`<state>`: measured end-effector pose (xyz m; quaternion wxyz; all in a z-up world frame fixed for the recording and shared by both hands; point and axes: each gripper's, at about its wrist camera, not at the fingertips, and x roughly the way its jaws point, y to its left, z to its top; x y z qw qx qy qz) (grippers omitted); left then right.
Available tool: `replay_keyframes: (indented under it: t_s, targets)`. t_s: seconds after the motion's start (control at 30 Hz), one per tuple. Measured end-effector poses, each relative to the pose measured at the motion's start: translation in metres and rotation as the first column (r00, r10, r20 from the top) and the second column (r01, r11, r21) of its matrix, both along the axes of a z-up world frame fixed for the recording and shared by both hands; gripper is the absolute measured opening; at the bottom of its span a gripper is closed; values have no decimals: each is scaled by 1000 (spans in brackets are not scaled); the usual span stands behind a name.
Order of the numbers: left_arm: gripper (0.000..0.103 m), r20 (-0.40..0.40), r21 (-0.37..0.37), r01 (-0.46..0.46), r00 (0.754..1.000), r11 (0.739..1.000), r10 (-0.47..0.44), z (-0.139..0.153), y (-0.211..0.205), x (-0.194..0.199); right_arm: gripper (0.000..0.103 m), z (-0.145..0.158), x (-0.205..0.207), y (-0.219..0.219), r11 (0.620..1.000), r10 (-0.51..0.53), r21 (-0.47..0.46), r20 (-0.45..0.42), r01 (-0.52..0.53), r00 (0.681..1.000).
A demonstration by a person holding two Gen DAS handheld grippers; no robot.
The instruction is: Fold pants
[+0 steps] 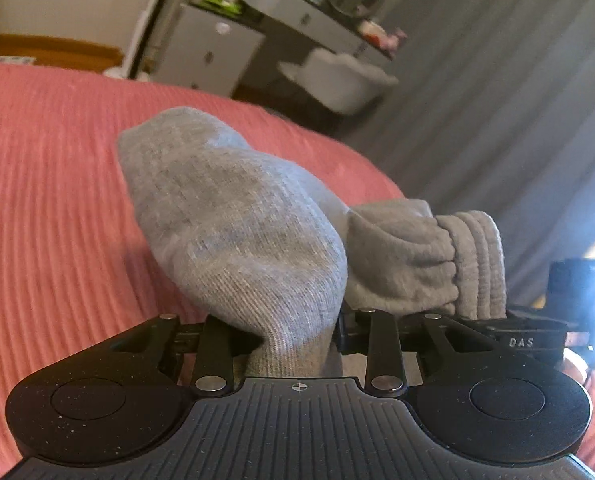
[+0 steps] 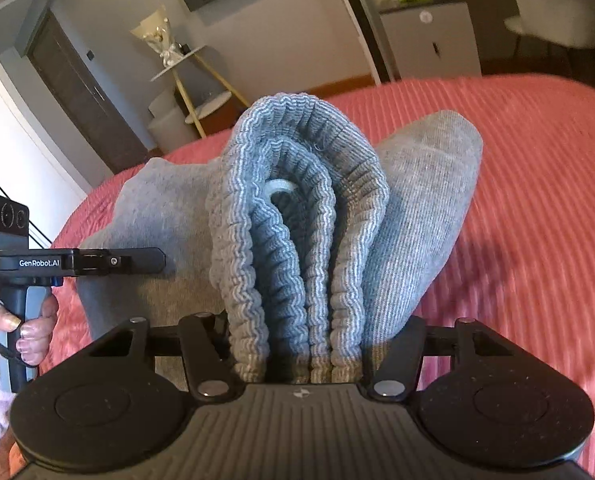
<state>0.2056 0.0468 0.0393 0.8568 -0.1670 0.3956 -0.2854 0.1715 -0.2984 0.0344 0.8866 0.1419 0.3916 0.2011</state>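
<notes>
"genrobot.ai" is printed in white on the left tongs point(image 2: 153, 260) as seen from the right wrist; the left wrist view shows "das" on the right tongs point(image 1: 533, 342). a hand point(image 2: 25, 328) grips the left handle, fingers curled round it. both tongs tilt downward over the pink ribbed bed point(image 1: 57, 200). the left tongs point(image 1: 297, 344) are narrow, pinching a fold of the grey pants point(image 1: 233, 216). the right tongs point(image 2: 309, 344) are half closed, clamping the bunched waistband point(image 2: 297, 216), raised off the bed.
</notes>
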Motion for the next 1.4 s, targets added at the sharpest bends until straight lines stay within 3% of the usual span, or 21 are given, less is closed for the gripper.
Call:
replay_keyframes:
  t_s: [0.13, 0.3, 0.4, 0.43, 0.47, 0.6, 0.67, 0.77, 0.83, 0.9, 0.93, 1.0, 1.03, 1.07, 1.1, 1.13, 1.17, 1.2, 1.23, 1.3, 1.4]
  targets:
    - [36, 0, 2, -66, 998, 998, 66, -11, 9, 29, 57, -1, 35, 9, 1000, -11, -13, 27, 11, 1000]
    - [55, -100, 60, -205, 973, 977, 210, -48, 26, 52, 60, -27, 63, 21, 995, -39, -88, -15, 38, 999]
    - [67, -158, 33, -296, 942, 955, 297, -61, 51, 50, 76, -42, 81, 23, 976, -79, -207, -68, 63, 995]
    - [71, -154, 24, -318, 936, 948, 318, -59, 60, 44, 90, -44, 86, 15, 974, -116, -209, -107, 92, 987]
    - [74, -127, 34, -348, 928, 937, 350, -53, 70, 36, 96, -42, 86, 6, 968, -163, -214, -127, 134, 978]
    - [83, 38, 52, -375, 927, 926, 373, -24, 70, -5, 96, -8, 47, -26, 920, -338, -194, 44, 340, 940]
    - [86, 66, -12, -328, 942, 944, 329, -17, 53, -23, 96, 3, 17, -27, 934, -341, -72, 118, 351, 932]
    - [90, 69, -38, -229, 971, 973, 231, -24, 16, -37, 81, 4, -14, -10, 971, -224, 108, 111, 212, 968]
    - [90, 42, 24, -203, 979, 979, 202, -36, 1, -41, 70, 1, -25, 0, 971, -201, 162, 136, 179, 970]
    - [90, -16, 101, -232, 972, 968, 235, -58, -2, -42, 69, -9, -27, 2, 966, -193, 194, 115, 168, 975]
    - [87, -35, 135, -256, 964, 957, 263, -67, 0, -40, 67, -20, -25, 5, 970, -186, 175, 82, 169, 979]
    - [77, -27, 211, -317, 944, 925, 330, -75, 9, -42, 41, -42, -17, 5, 981, -190, 50, 15, 189, 982]
    - [78, -10, 220, -322, 943, 921, 333, -72, 13, -46, 32, -46, -18, 7, 982, -190, -4, 8, 191, 982]
    - [88, 2, 239, -343, 936, 908, 353, -68, 18, -49, 32, -45, -22, 8, 982, -190, -18, 18, 190, 982]
    - [91, 17, 279, -390, 916, 877, 401, -63, 21, -48, 34, -39, -30, 5, 980, -198, -2, 35, 198, 980]
    - [91, 39, 306, -431, 897, 849, 441, -58, 25, -54, 46, -32, -36, 6, 977, -213, 3, 48, 213, 976]
    - [91, 49, 310, -444, 890, 840, 453, -54, 26, -61, 76, -25, -45, 9, 972, -234, -5, 67, 235, 970]
    - [91, 44, 304, -443, 891, 844, 452, -51, 26, -67, 90, -22, -54, 10, 964, -260, -34, 90, 263, 962]
    - [93, 30, 294, -436, 894, 851, 448, -49, 22, -73, 96, -20, -67, 21, 957, -273, -72, 113, 282, 955]
    - [95, -10, 275, -398, 909, 875, 416, -47, 10, -91, 96, -26, -90, 30, 957, -228, -153, 132, 247, 965]
    - [97, -43, 282, -310, 941, 908, 335, -48, -16, -117, 97, -39, -123, 57, 952, -169, -246, 77, 183, 983]
